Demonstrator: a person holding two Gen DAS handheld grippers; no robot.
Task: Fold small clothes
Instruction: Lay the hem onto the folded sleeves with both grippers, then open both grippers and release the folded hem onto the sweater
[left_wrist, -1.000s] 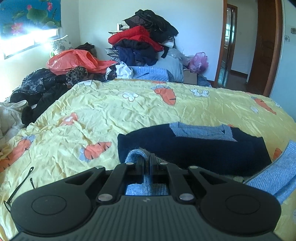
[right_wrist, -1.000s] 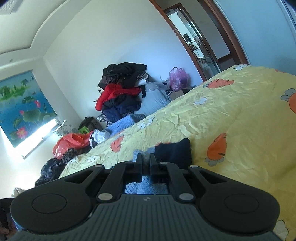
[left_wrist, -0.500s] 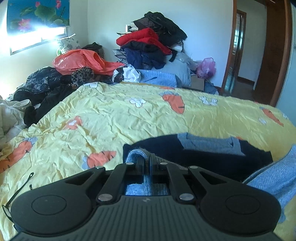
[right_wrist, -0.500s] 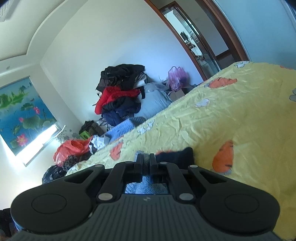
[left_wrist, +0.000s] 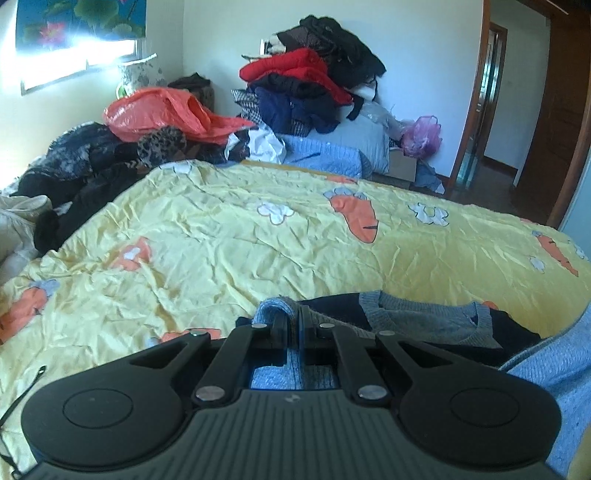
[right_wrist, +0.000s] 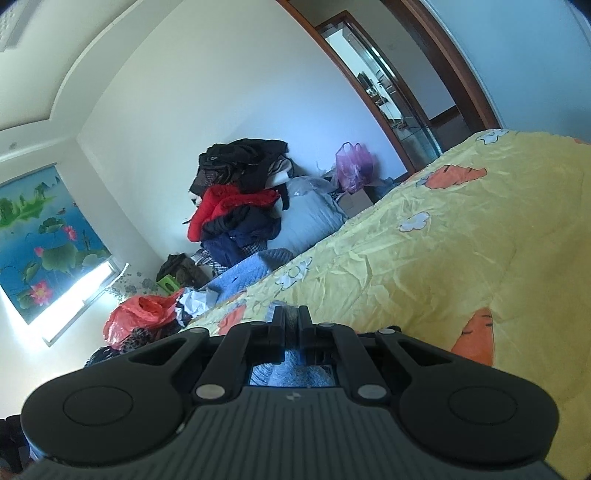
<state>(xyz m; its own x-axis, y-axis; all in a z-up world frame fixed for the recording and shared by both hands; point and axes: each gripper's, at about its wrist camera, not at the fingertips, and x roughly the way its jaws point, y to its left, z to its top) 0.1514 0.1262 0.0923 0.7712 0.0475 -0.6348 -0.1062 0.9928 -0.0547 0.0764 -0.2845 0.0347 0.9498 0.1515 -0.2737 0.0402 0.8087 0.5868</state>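
Crumpled yellow bedspread printed with orange carrots and white flowers (left_wrist: 229, 251) covers the bed and serves as the folding surface; heaped dark and red clothes (left_wrist: 314, 85) and an orange plastic bag (left_wrist: 159, 114) lie well beyond the fingers, clear of the work. Navy knitted small sweater with light-blue sleeves and grey-blue neckline (left_wrist: 436, 328) lies on the bedspread just ahead and to the right of the left gripper (left_wrist: 293, 328); this gripper's fingers are clamped on a light-blue knitted cuff, which loops over the tips. Right gripper (right_wrist: 291, 325) likewise has its fingers pressed together on light-blue knit, seen between and below them; which part of the garment this is cannot be told. Pinching blue edges at two points probably lets the cloth be carried as one taut span over the navy body, so the fold lands straight; the right camera's steep tilt suggests that side is raised. Knit is soft and stretchy, so a loose pinch could slip.
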